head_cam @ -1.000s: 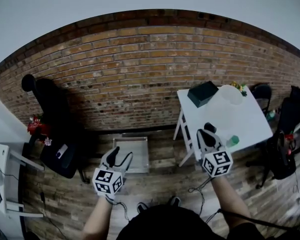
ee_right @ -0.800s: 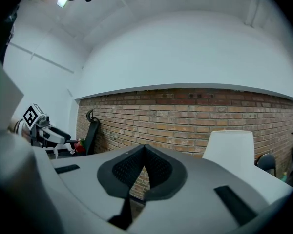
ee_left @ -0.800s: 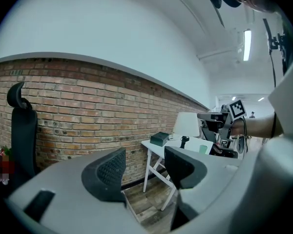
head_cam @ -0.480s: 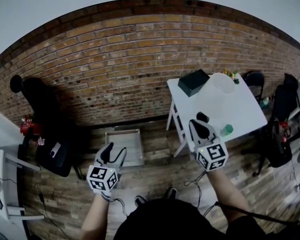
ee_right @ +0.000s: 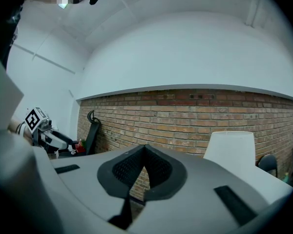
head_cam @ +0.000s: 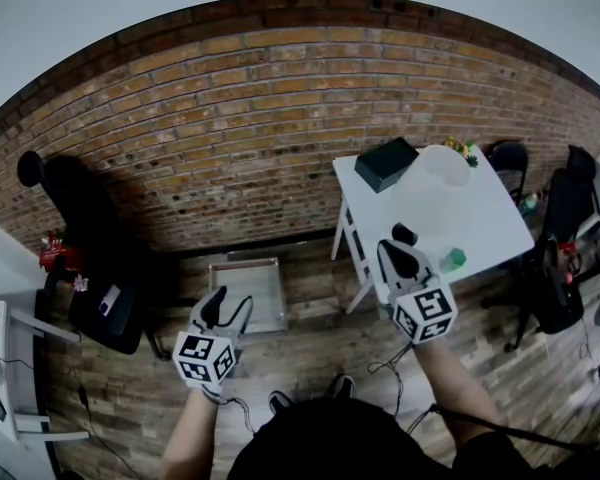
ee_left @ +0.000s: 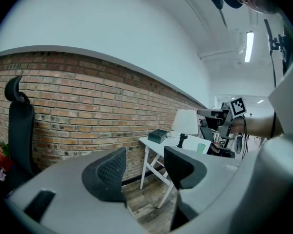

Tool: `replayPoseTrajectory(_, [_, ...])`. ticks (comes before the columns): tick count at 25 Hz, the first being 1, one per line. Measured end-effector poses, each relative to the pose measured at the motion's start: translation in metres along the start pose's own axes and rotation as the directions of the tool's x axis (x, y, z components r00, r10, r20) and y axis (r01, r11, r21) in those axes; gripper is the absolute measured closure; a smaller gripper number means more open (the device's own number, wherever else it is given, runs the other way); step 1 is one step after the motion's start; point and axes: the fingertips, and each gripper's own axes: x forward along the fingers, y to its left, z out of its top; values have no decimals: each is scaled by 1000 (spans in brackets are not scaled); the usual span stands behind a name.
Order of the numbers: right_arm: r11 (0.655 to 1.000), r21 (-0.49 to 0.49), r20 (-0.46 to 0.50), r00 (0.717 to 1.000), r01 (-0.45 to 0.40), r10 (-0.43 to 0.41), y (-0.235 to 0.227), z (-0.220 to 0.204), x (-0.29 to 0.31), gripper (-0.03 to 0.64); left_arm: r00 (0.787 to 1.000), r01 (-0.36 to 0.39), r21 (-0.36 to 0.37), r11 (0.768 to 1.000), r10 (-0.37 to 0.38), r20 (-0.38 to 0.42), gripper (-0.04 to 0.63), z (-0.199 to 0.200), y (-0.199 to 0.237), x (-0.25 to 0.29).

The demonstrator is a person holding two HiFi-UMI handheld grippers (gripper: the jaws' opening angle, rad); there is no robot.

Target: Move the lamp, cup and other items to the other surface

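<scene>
Fingers (ee_left: pixel 107 174) gape empty on left gripper (ee_left: pixel 144 165), meet on right gripper (ee_right: pixel 144 156).

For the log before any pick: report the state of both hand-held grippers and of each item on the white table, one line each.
left hand-held gripper: open, nothing between the jaws
right hand-held gripper: shut, empty
lamp: upright on the white table, not gripped
green cup: standing near the table's near edge, not gripped
dark box: lying flat at the table's far corner
</scene>
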Motion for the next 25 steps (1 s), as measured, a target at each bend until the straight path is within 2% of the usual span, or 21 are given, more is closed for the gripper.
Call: replayPoseTrajectory(25, [1000,-5,-7,1000,-25,25,5,0,-6,614,1000,8,-6,1000,-8,-11,357,-6,-6,-2])
